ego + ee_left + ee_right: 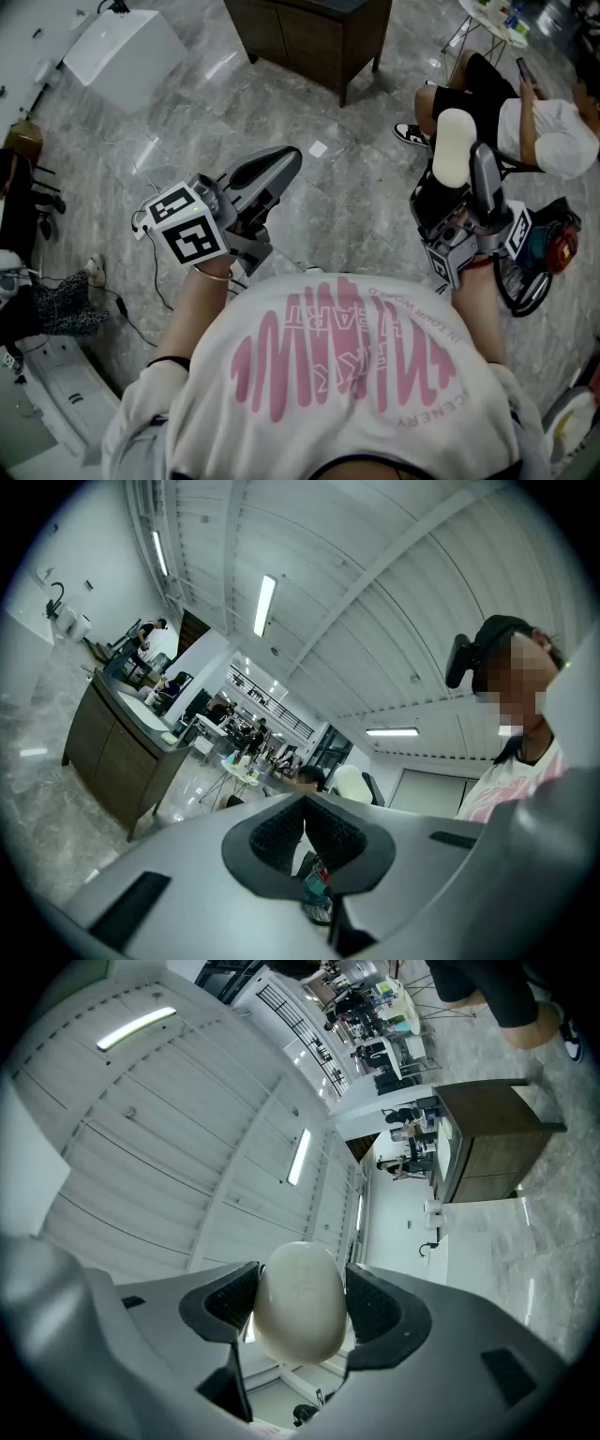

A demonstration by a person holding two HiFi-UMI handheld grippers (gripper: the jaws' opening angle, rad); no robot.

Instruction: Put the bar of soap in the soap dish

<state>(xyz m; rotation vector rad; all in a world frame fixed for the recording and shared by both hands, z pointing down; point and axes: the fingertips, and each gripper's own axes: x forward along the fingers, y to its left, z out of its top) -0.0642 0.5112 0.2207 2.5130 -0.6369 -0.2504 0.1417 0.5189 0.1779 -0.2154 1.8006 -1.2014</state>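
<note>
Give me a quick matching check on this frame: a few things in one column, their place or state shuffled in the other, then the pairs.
Things:
1. bar of soap
2. left gripper
3. dark cabinet
4. seated person

Place or state:
A. jaws together, nothing between them
B. upper right of the head view
C. clamped in the right gripper
D. top centre of the head view, standing on the floor

Pairs: 1-C, 2-A, 3-D, 4-B
</note>
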